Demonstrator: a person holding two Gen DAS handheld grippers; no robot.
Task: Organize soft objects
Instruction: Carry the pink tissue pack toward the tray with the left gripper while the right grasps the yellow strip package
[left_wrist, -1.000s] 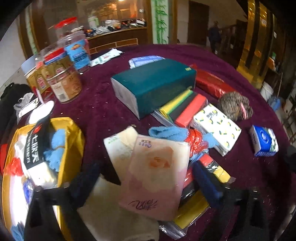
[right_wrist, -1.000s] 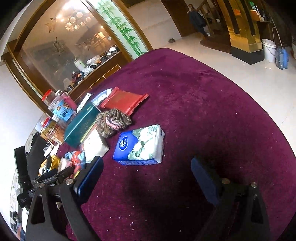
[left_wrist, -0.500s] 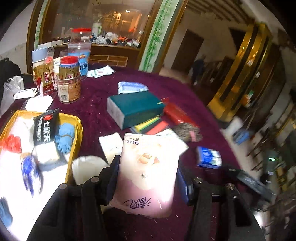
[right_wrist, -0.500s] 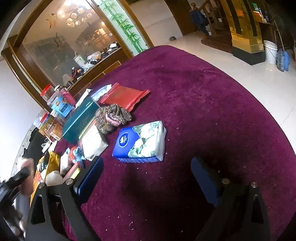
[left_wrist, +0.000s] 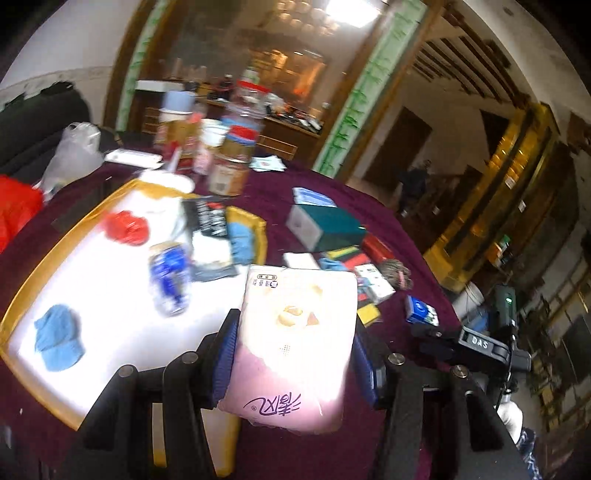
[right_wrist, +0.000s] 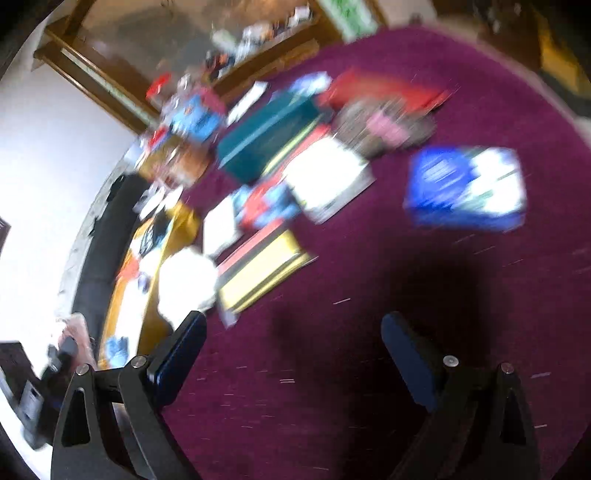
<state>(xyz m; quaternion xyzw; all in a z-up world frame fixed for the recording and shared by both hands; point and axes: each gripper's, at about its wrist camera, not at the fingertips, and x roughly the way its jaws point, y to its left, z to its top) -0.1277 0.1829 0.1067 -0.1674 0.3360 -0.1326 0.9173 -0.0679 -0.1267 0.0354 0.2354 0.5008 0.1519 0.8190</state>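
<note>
The pink tissue pack (left_wrist: 295, 343) is clamped between the blue pads (left_wrist: 223, 354) of the left gripper (left_wrist: 295, 360), held up off the table at about 6 o'clock in the left wrist view. Over at 9 o'clock is the yellow-rimmed tray (left_wrist: 33, 269) with a blue cloth (left_wrist: 57, 338), a red thing (left_wrist: 125, 227) and a blue-and-white packet (left_wrist: 168, 277) lying in it. A teal box (left_wrist: 328, 227) sits on the maroon tablecloth (left_wrist: 273, 199) around 12 o'clock. The right gripper (right_wrist: 293, 349) is spread wide with nothing between its pads, just hanging over bare cloth. Its view is pretty blurry, with a blue tissue pack (right_wrist: 465, 186) at 2 o'clock.
</note>
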